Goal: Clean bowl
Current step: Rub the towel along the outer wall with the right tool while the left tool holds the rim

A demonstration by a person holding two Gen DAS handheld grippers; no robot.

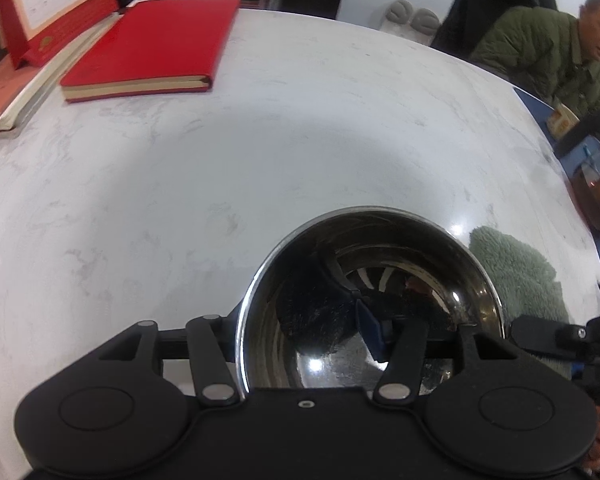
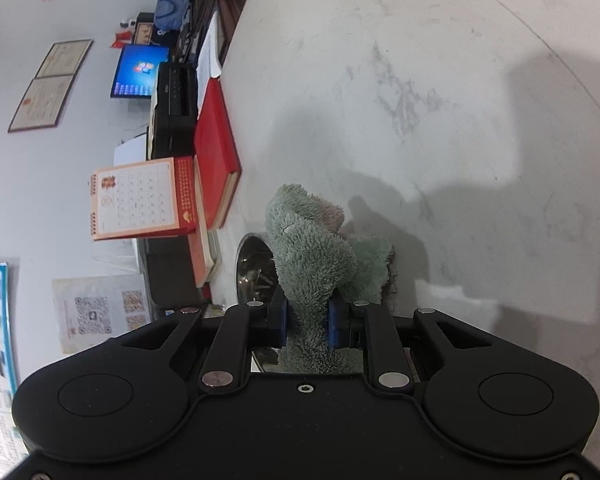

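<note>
The right hand-held gripper pinches the fluffy green cloth beside the shiny steel bowl on the bench, whose rim the left hand-held gripper loosely straddles half-open; wiping seems unfinished.

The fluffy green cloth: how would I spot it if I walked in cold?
Start at the white marble table and find the shiny steel bowl. The green cloth is bunched right beside it, one end pinched in the right gripper. It is the only soft, shaggy thing there; the red books are flat and hard.
</note>
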